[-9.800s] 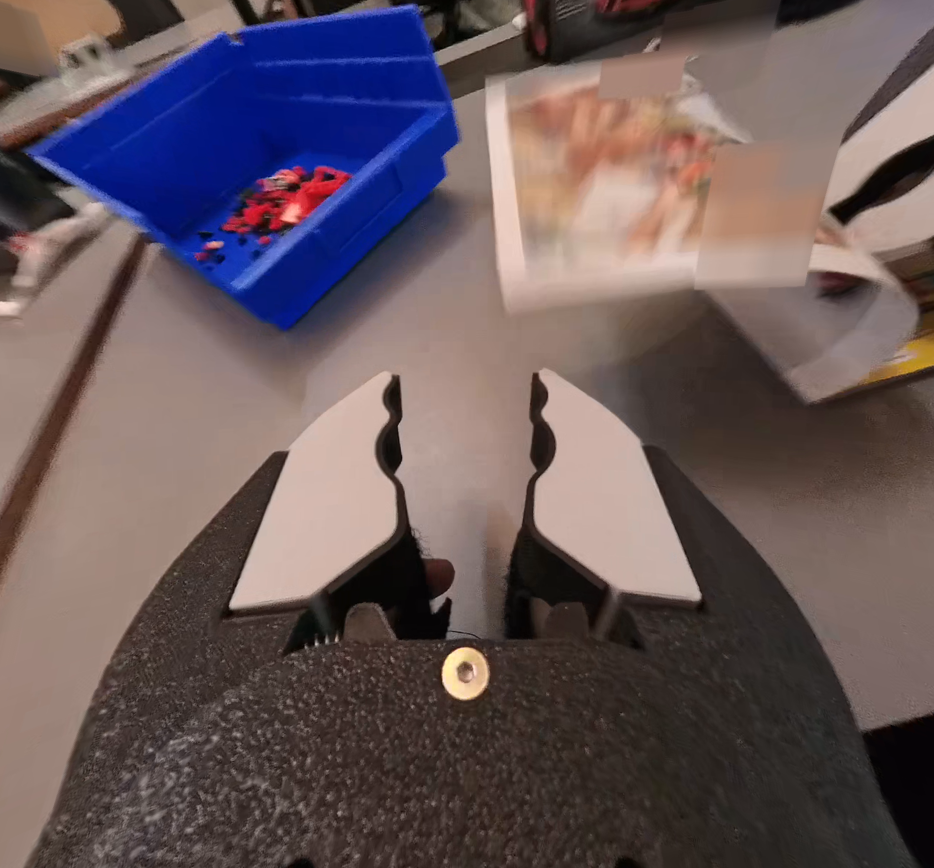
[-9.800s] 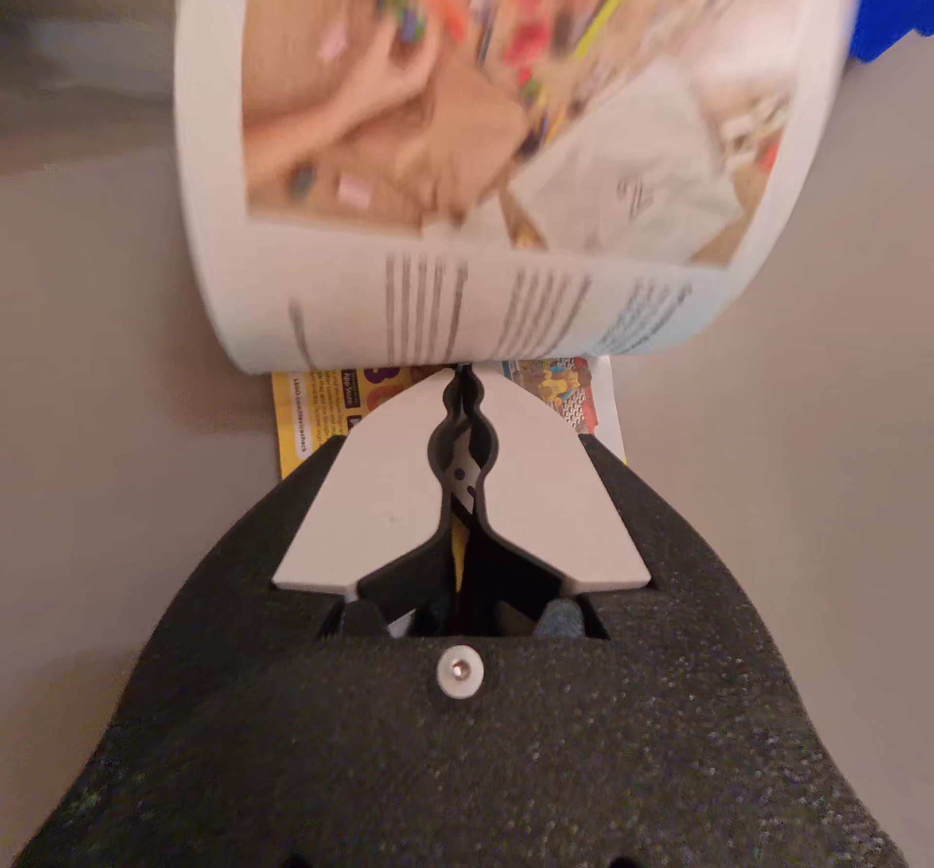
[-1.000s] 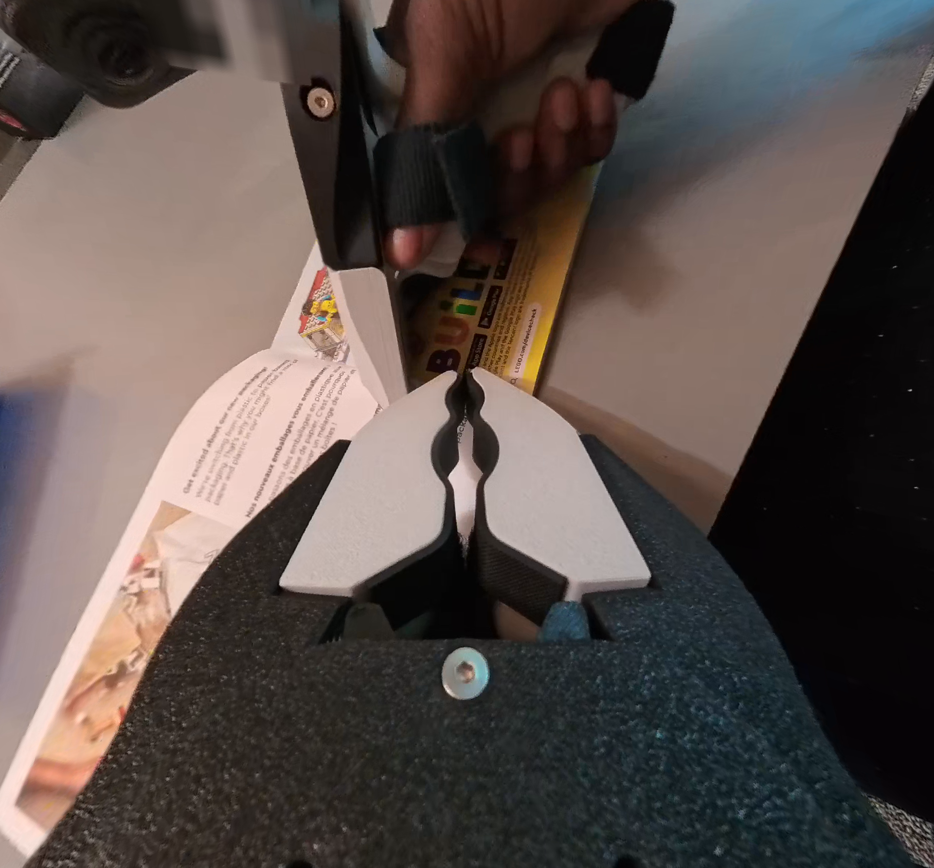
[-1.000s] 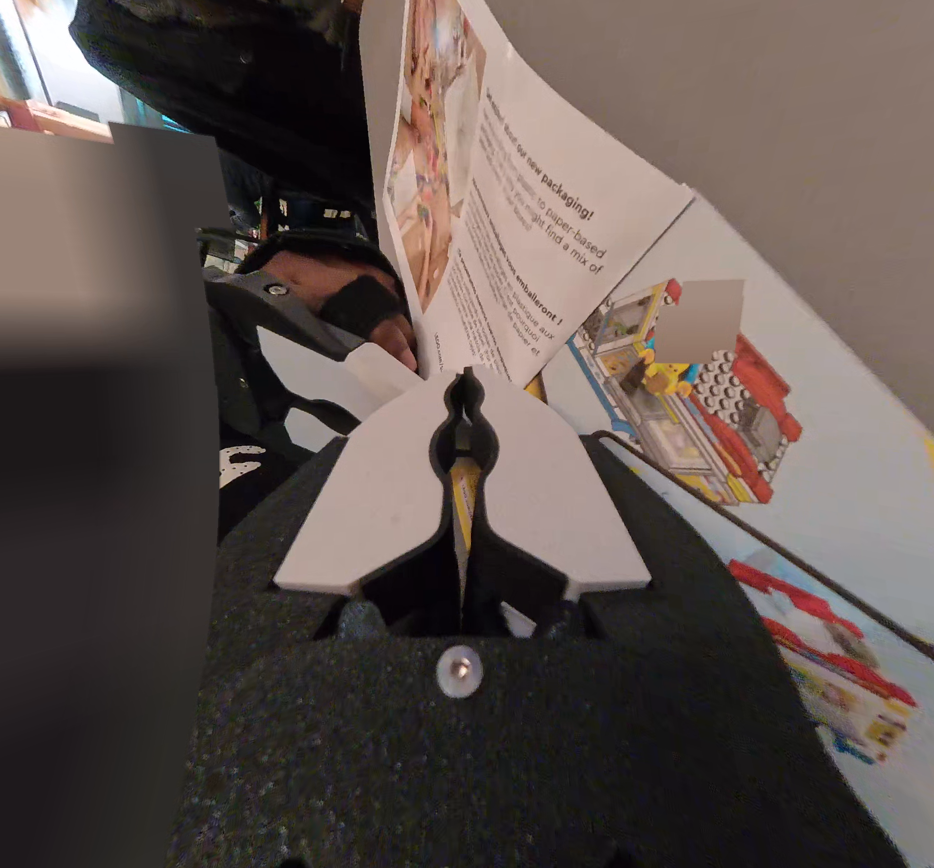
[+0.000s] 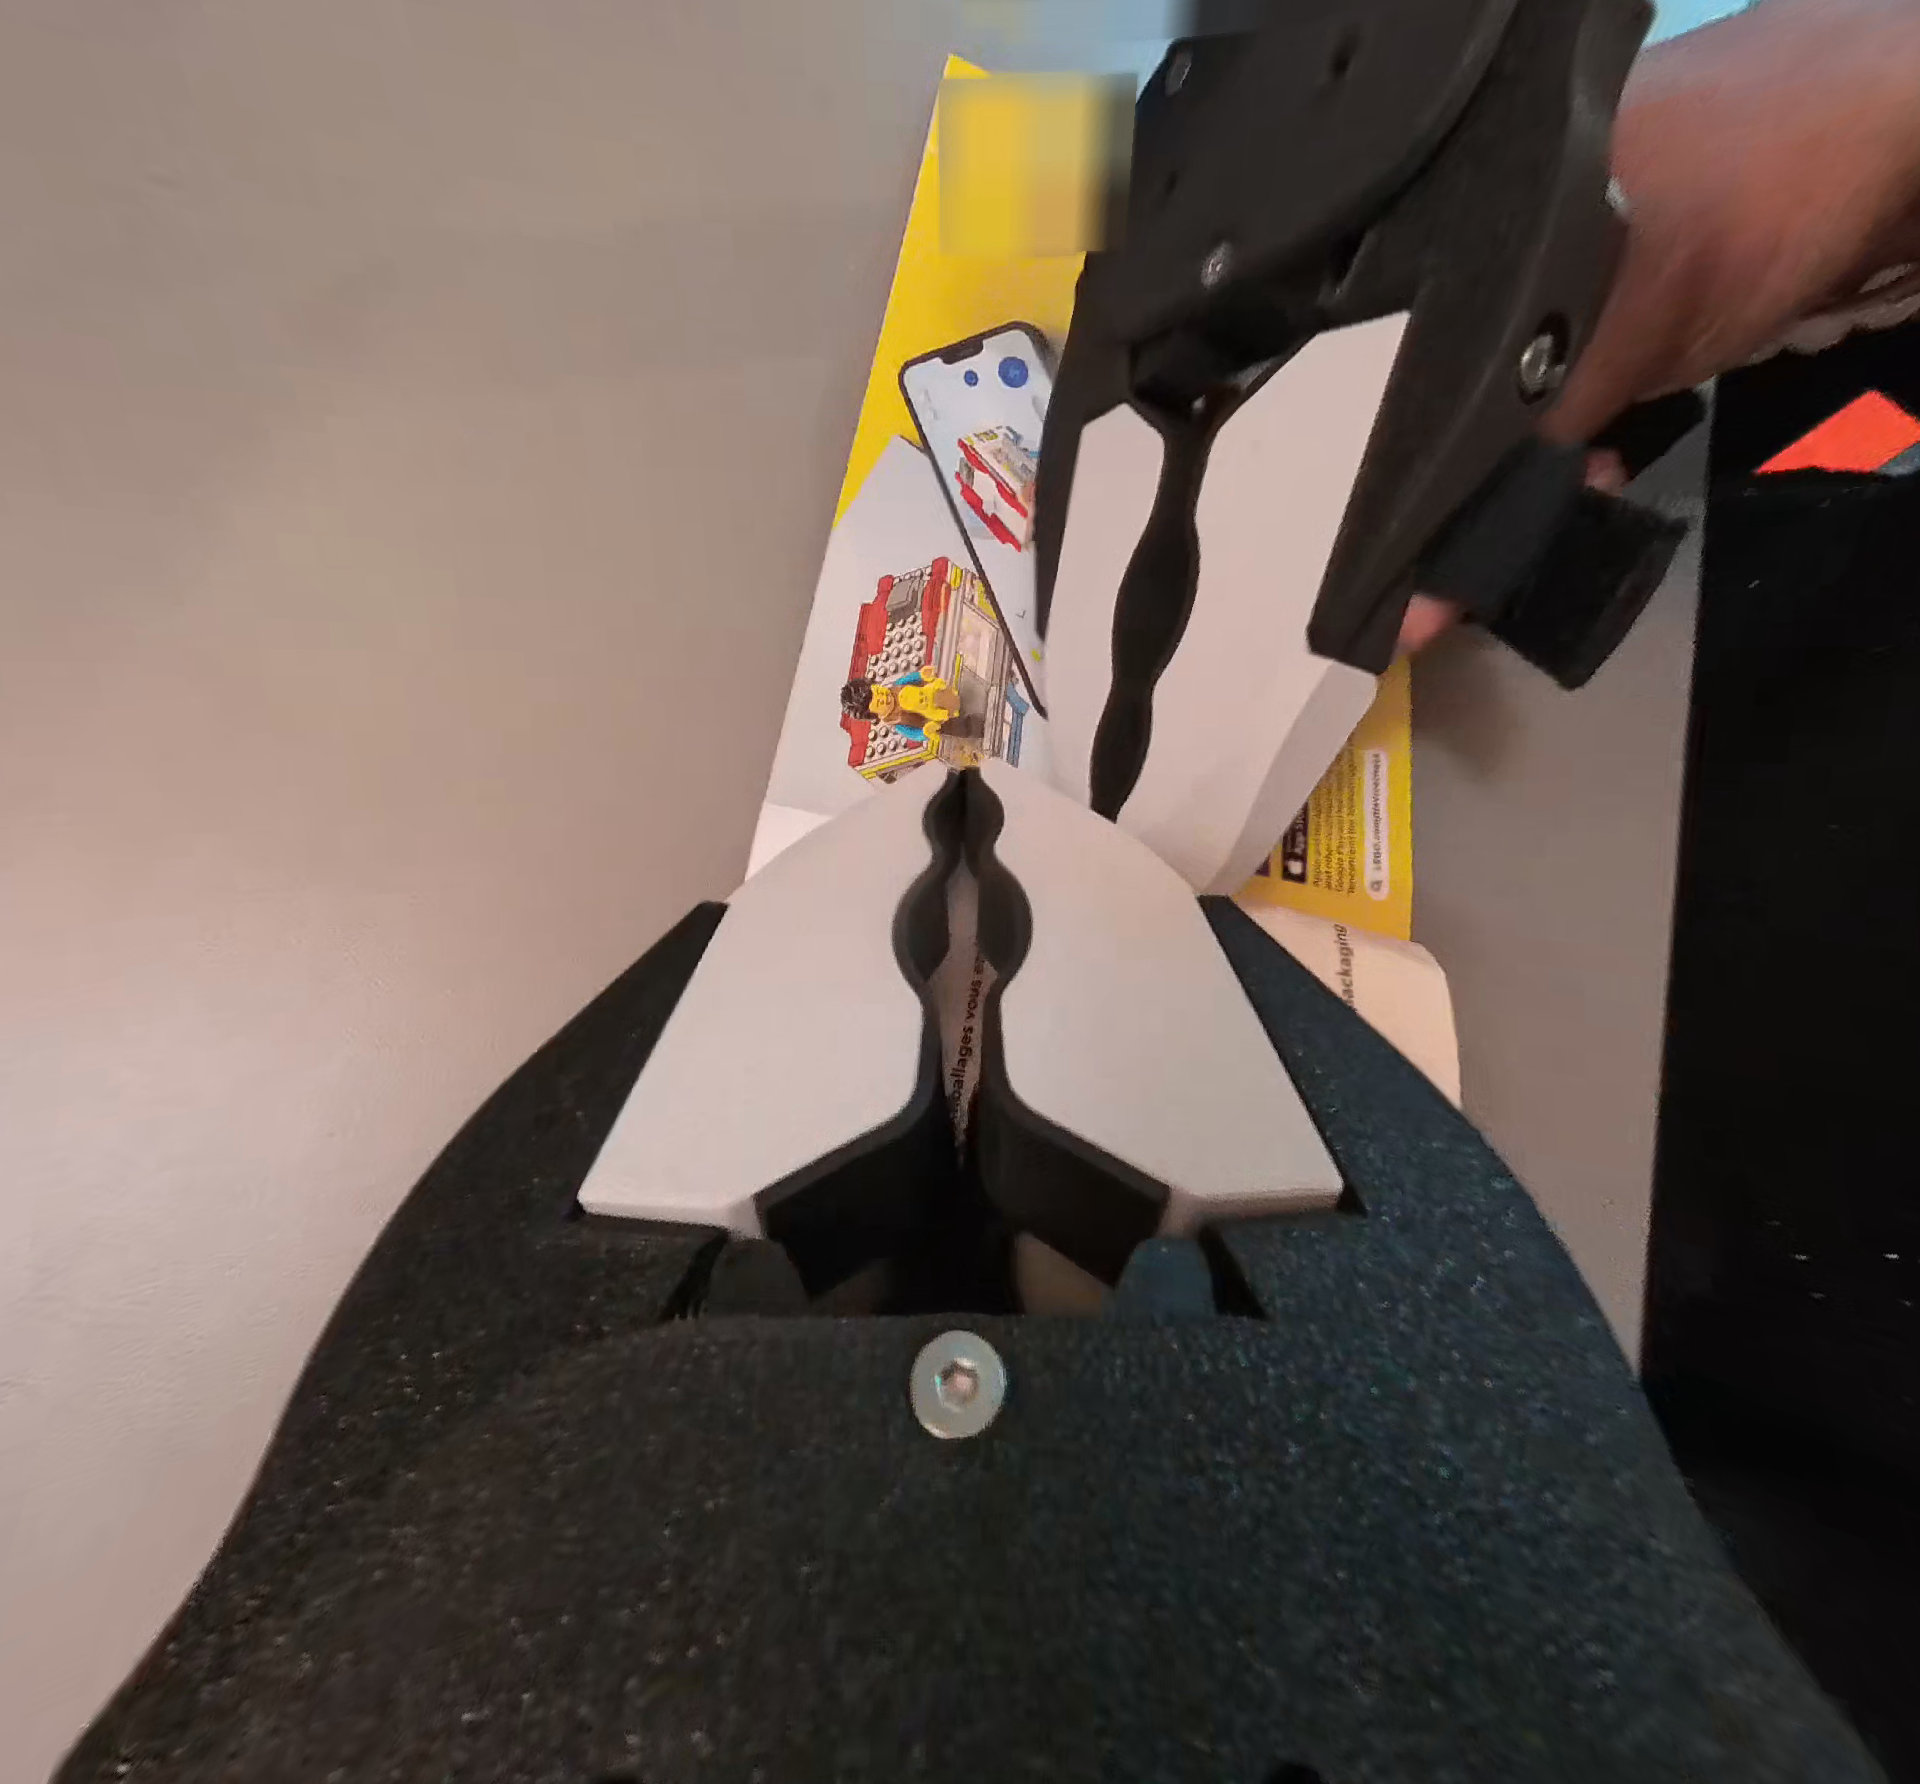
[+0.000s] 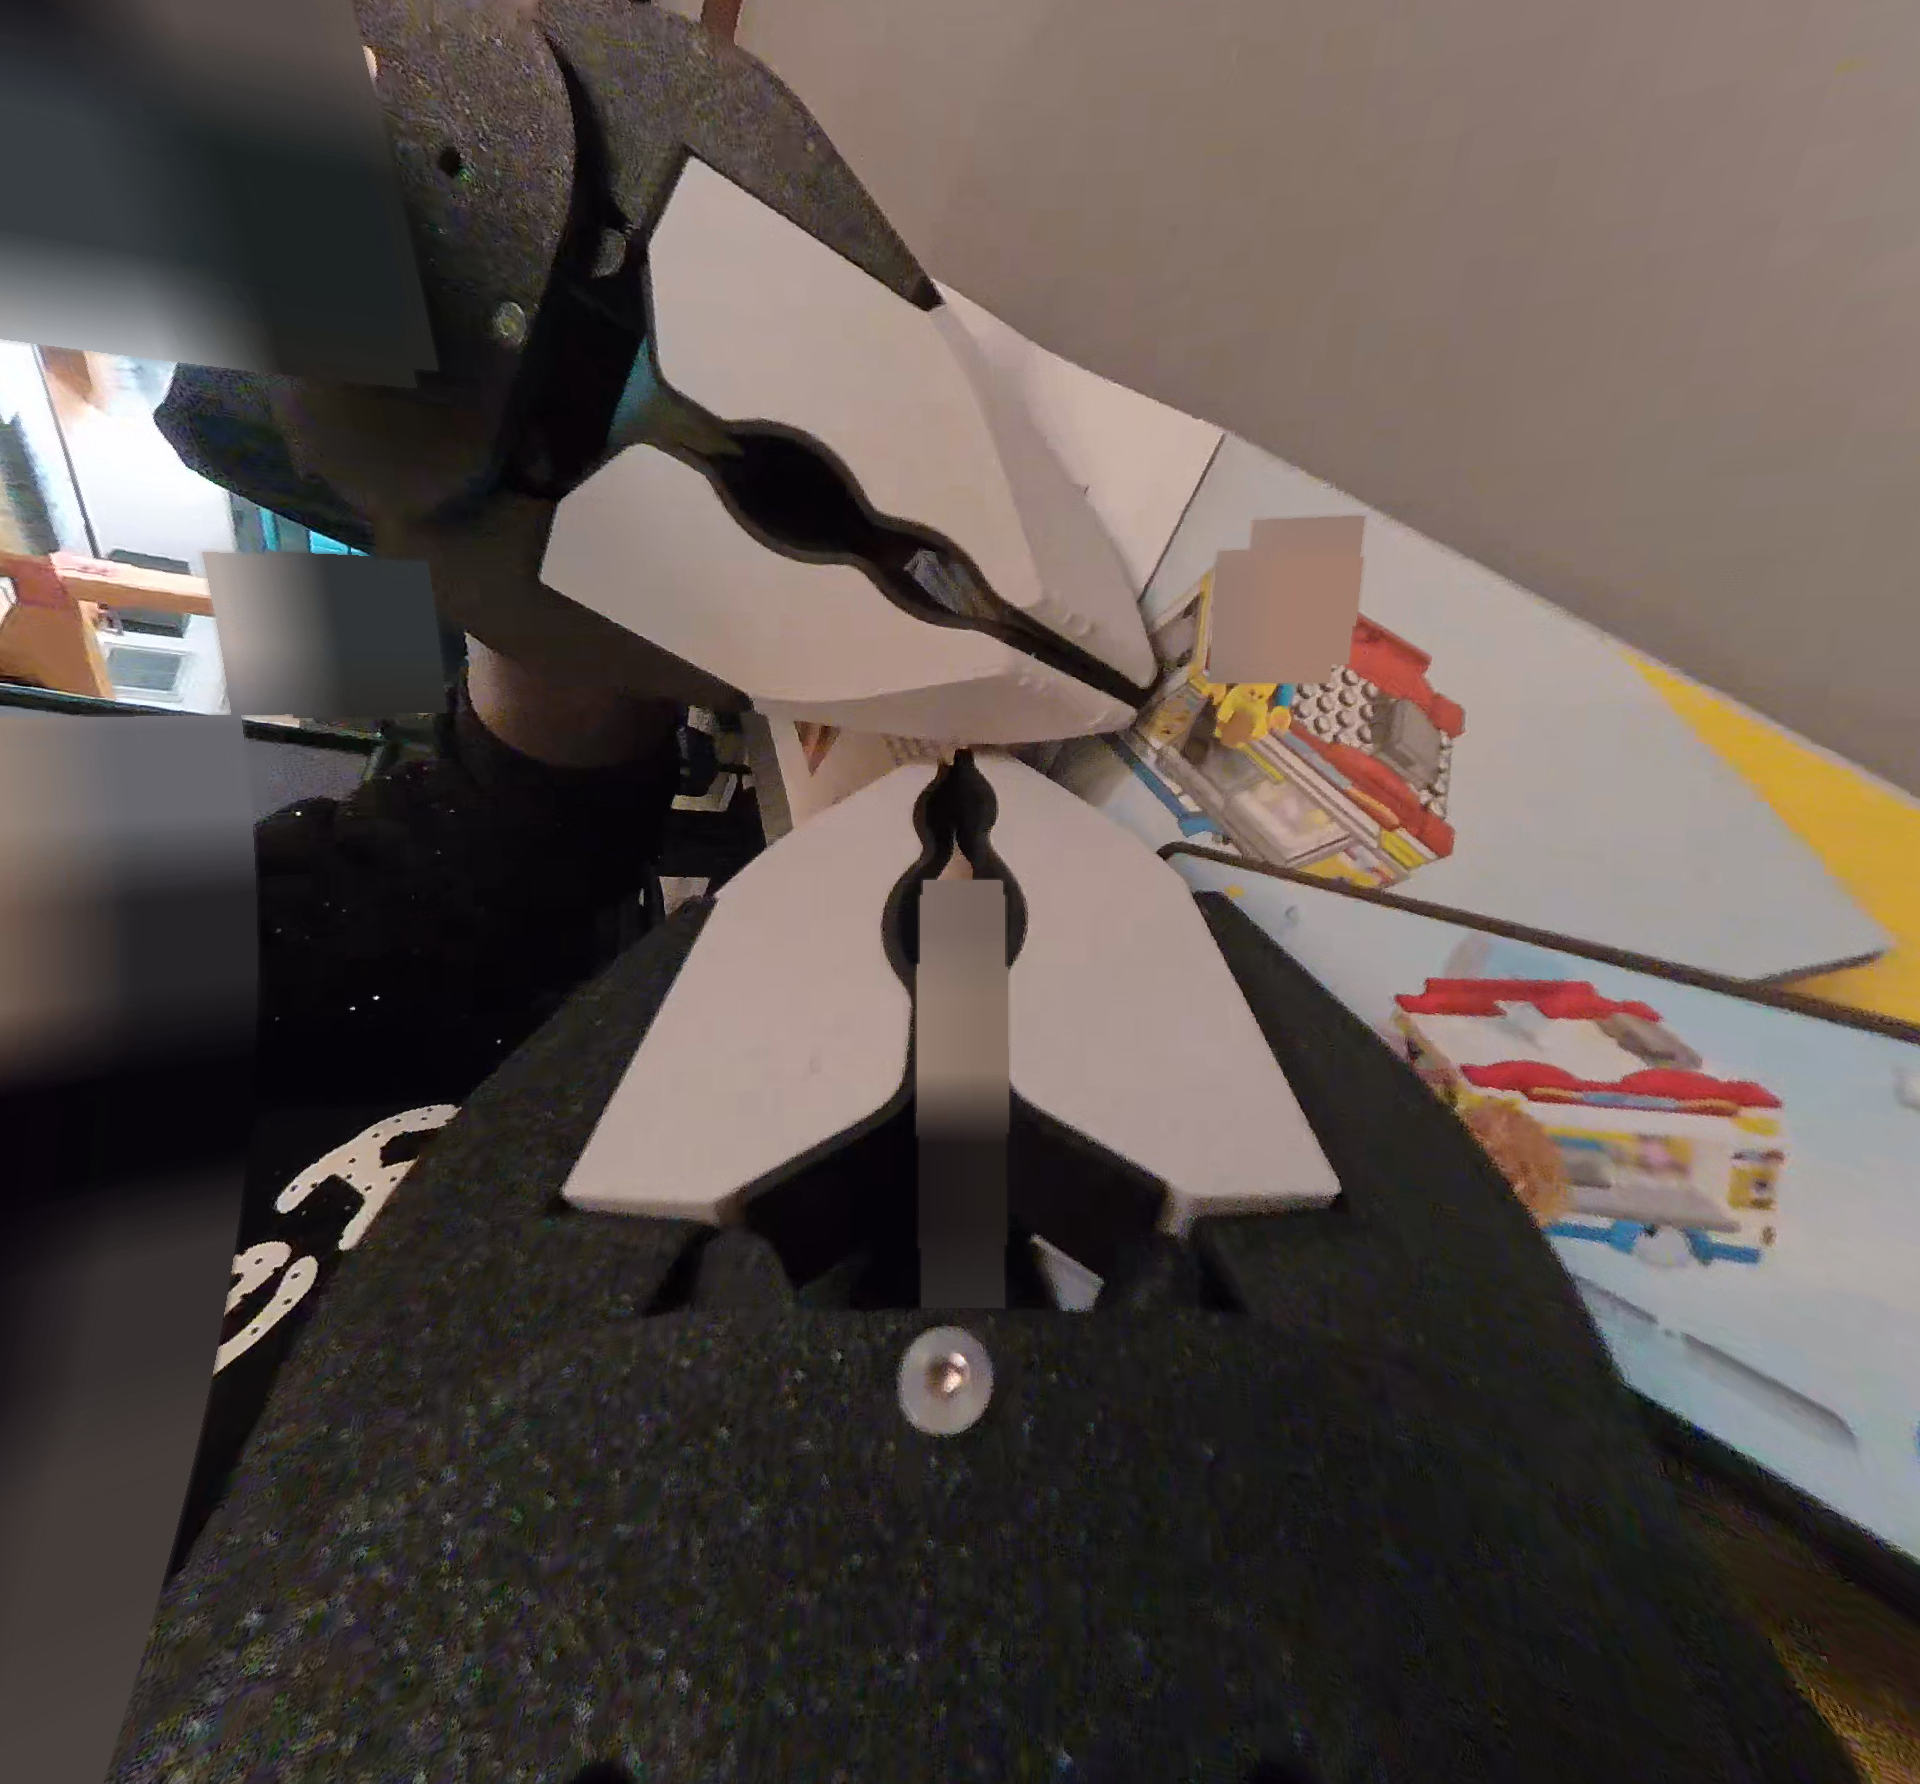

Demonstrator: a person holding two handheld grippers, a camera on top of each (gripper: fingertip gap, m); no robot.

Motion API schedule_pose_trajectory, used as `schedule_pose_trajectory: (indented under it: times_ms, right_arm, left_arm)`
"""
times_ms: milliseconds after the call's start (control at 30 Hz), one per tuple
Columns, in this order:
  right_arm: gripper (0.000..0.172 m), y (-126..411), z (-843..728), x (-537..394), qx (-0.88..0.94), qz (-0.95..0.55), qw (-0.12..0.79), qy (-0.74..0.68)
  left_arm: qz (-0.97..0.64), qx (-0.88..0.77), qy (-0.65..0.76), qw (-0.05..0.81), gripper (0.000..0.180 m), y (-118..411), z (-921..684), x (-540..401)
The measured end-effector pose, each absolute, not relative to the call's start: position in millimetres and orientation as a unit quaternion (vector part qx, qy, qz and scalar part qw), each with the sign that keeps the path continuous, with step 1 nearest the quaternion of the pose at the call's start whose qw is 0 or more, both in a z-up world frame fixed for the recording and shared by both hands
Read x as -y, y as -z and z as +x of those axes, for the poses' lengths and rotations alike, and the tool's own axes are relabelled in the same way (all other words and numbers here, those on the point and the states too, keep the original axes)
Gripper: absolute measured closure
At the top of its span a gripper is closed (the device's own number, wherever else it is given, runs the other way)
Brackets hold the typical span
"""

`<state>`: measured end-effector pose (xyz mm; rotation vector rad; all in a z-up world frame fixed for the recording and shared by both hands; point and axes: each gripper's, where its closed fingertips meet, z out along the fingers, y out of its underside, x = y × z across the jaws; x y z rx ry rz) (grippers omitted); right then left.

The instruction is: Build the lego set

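Glossy paper is what both claws grip; the left gripper (image 5: 961,784) is closed on a white printed page (image 5: 964,1017) that runs edge-on between its pads; the right gripper (image 6: 961,778) is also closed on a sheet of the booklet (image 6: 1558,799), though a patch hides most of it; the booklet lies open on the grey table (image 5: 416,487), stretching toward twelve o'clock from the left claw; both tips nearly meet at the fold.
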<state>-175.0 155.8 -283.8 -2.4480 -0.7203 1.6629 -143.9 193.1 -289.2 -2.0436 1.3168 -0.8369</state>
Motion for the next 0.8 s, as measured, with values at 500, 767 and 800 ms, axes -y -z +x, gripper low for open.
schedule_pose_trajectory:
  times_ms: [500,767,800]
  right_arm:
    - [0.171,283,-170,-126,0.197,-0.806,0.071,-0.554]
    - [0.172,282,-172,-126,0.186,-0.801,0.041,-0.568]
    - [0.171,282,-172,-126,0.191,-0.802,0.042,-0.565]
  left_arm:
    - [-0.737,-0.531,0.297,0.294,0.180,290,-141,-183]
    - [-0.735,-0.535,0.288,0.302,0.180,291,-141,-183]
    - [-0.735,-0.535,0.289,0.301,0.180,291,-141,-183]
